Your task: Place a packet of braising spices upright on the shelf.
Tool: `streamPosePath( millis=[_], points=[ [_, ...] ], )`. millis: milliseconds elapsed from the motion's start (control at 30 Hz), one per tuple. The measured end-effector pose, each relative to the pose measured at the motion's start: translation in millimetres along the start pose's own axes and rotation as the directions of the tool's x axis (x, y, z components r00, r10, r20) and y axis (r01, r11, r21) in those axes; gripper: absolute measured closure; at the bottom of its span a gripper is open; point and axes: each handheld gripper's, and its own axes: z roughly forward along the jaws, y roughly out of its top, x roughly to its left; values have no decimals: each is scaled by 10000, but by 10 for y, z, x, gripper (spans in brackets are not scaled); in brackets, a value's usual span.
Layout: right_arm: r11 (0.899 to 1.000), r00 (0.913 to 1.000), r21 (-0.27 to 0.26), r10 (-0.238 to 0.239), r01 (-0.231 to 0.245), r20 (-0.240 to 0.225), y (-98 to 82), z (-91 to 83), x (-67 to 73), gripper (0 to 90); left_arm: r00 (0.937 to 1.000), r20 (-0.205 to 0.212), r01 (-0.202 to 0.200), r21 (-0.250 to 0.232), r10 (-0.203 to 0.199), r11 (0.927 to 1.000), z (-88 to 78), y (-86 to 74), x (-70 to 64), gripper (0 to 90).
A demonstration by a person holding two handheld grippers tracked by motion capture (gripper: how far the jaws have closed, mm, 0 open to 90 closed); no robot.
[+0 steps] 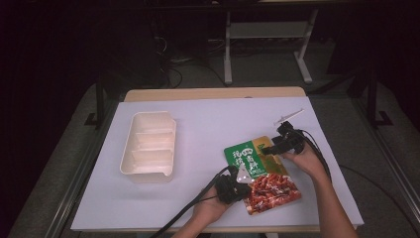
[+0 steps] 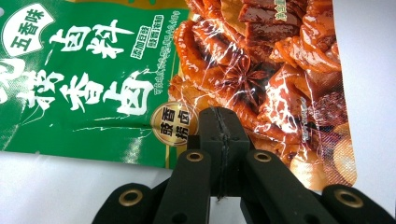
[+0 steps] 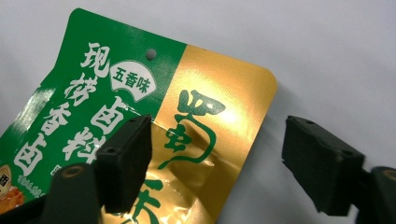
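Two grippers are set at opposite ends of one seasoning packet [image 1: 261, 173], which lies flat on the white table cover [image 1: 198, 148] near the front right. The packet's long axis runs from its green-and-gold top, farther from the person, down to its red-printed bottom, nearer the front edge. The left gripper [image 1: 236, 184] is seen at the packet's lower left edge; in the left gripper view its jaws are pressed together, and the edge of the packet [image 2: 224, 70] appears to be pinched between them, though the contact itself is hidden by the jaw tips. The right gripper [image 1: 273, 148] is held over the gold top corner with its jaws spread wide; in the right gripper view the corner [image 3: 219, 107] lies between them, untouched by either pad. The coming closure is judged to turn on that gold corner, which lies just ahead of the right gripper, the nearer of the two. A cream divided tray [image 1: 148, 146] stands well apart to the left; its compartments are seen to hold nothing
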Motion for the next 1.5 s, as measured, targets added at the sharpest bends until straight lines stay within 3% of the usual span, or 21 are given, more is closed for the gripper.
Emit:
streamPosePath(
  millis=[167,367,467,567,700,800,967,1100,1167,1267,1300,1400,1500],
  points=[
    [9998,9990,147,-136,142,-437,0,28,-15,366,9999,-78,-106,24,106,9999,-2,0,-6,900],
    [9998,9965,-164,-154,141,-823,-19,-64,-22,487,9997,-116,-193,74,194,9998,-6,0,-9,900],
    [9983,9897,-541,-287,213,-1401,-27,-164,-19,574,9997,-88,-231,109,232,9997,-7,1,-7,900],
    [9962,9799,-655,-686,572,-1874,-27,-210,16,625,9995,-113,-287,167,289,9994,-10,3,-8,900],
    [9951,9697,-340,-977,924,-2240,-26,-152,32,658,9996,-188,-219,41,219,9998,-2,2,-26,900],
    [9959,9631,-4,-875,903,-2546,-28,-72,24,666,9994,-209,-282,41,283,9996,-3,2,-25,899],
    [9941,9627,612,-704,893,-2613,-25,48,23,673,9995,-218,-246,26,246,9997,-1,-2,-35,900],
    [9924,9576,758,-718,965,-2789,-30,47,25,739,9994,-209,-263,9,264,9997,-2,-3,-31,899],
    [9911,9608,976,-608,902,-2704,-34,84,23,735,9993,-225,-310,-6,309,9995,-2,-3,-29,899],
    [9877,9627,976,-940,1222,-2539,-21,117,59,736,9993,-240,-282,-64,280,9996,-1,-9,-33,899],
    [9880,9641,1081,-801,1105,-2533,-25,104,68,739,9993,-246,-293,-67,291,9995,-2,-10,-33,899],
    [9890,9650,980,-833,1106,-2487,-29,86,68,797,9994,-258,-253,-110,250,9996,0,-14,-38,899],
    [9880,9714,987,-949,1187,-2178,-21,75,100,859,9993,-266,-282,-168,277,9995,-2,-25,-39,898]
  ],
)
